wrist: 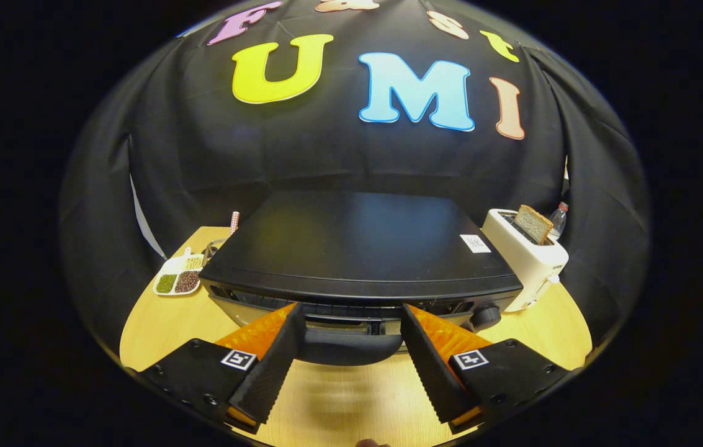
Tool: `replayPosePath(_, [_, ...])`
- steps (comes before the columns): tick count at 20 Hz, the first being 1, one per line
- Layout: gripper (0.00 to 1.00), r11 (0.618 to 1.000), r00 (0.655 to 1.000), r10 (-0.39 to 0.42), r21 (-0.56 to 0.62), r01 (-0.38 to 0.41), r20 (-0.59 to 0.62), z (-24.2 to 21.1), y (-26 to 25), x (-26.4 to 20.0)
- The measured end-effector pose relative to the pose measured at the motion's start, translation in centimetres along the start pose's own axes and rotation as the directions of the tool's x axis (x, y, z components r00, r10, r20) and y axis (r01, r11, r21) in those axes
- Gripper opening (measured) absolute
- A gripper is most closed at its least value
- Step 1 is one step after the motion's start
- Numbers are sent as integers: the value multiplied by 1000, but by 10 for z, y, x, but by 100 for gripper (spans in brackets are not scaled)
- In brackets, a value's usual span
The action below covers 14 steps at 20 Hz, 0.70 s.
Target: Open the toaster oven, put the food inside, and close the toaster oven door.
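A black toaster oven [357,248] stands on the wooden table [165,323], seen from above its flat top. Its dark door handle [351,345] juts out at the front, and a round knob [486,315] sits at the front right. My gripper [351,320] is open, its two fingers spread wide on either side of the handle, with the handle lying between them. Neither finger presses on it. The door's front face is hidden below the top's edge.
A white pop-up toaster [528,254] with a slice of bread [534,222] in it stands right of the oven, a plastic bottle [559,217] behind it. Left of the oven lies a white divided dish [177,276] of beans and grains.
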<state>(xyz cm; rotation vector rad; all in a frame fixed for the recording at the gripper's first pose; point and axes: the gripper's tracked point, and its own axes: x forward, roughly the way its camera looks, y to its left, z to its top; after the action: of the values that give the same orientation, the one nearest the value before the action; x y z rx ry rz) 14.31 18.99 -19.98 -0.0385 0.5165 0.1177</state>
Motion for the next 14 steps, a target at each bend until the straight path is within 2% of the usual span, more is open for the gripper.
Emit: replayPosePath(14, [98,999,998,-6,-38,3,-69,-57,2,-37])
